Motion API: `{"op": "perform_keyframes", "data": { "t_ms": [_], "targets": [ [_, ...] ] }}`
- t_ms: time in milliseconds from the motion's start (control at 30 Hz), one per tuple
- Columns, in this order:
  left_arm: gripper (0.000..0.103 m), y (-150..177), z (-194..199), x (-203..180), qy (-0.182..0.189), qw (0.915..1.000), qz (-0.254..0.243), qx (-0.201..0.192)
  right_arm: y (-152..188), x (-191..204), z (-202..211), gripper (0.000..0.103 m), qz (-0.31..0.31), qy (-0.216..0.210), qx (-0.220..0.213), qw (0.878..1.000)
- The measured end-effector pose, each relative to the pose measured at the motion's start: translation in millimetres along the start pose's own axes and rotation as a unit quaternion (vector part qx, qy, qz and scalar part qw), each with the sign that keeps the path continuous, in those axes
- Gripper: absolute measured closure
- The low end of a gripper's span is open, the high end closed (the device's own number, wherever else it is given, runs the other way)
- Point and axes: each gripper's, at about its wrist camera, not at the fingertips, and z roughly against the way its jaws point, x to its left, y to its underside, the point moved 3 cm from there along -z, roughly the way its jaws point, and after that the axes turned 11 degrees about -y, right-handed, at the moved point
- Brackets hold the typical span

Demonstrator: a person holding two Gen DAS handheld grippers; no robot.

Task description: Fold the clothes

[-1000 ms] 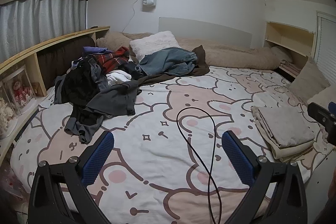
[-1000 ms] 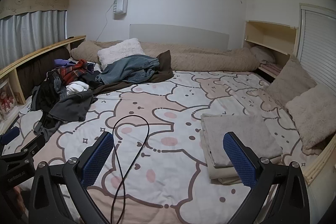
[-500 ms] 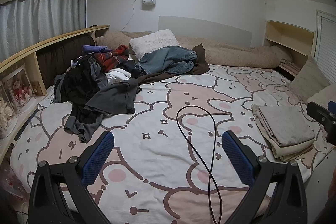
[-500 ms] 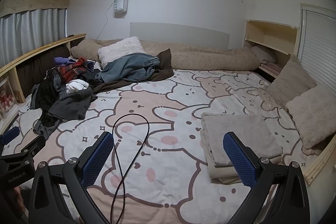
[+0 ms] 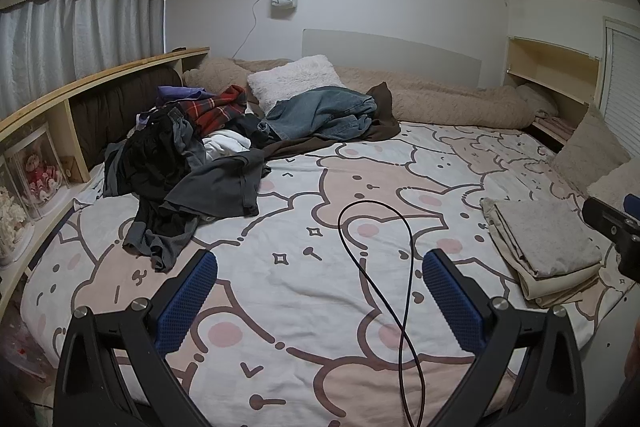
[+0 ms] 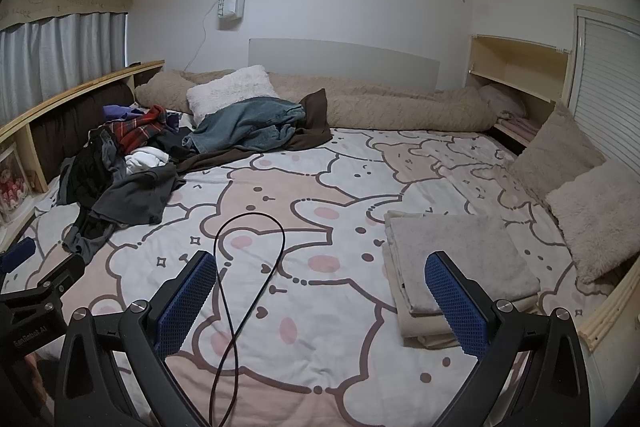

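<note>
Both my claws, left claw (image 5: 320, 301) and right claw (image 6: 322, 301), gape wide, empty, over the bed (image 5: 360, 163); clothes pile (image 5: 208, 151) awaits; folded stack (image 6: 460, 263) set aside, clear of work.

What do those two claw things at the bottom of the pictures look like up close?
Each is a black plastic frame with silver bolts, forking into two fingers faced with dimpled blue pads. The left gripper and right gripper look alike. A thin black cable loops in front.
</note>
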Motion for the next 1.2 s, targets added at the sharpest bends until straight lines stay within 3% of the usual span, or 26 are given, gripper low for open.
{"op": "perform_keyframes", "data": {
  "t_ms": [733,900,1033,1133,1200],
  "targets": [
    [0.000,-3,-6,2,-0.001,0.9999,0.013,0.002,1,4,-10,0.000,-0.001,-0.011,0.005,1.000],
    [0.000,-3,-14,5,0.000,0.9998,0.018,0.005,-2,7,-9,0.000,0.009,-0.016,-0.031,0.999],
    [0.000,-2,-24,8,-0.005,0.9998,0.017,0.007,2,12,-4,0.000,0.014,-0.053,-0.120,0.991],
    [0.000,-2,-33,13,-0.010,0.9998,0.018,0.007,6,23,-27,0.000,0.037,-0.062,-0.105,0.992],
    [0.000,-2,-39,18,-0.014,0.9997,0.021,0.007,4,26,-47,0.000,0.029,-0.063,-0.072,0.995]
  ]
}}
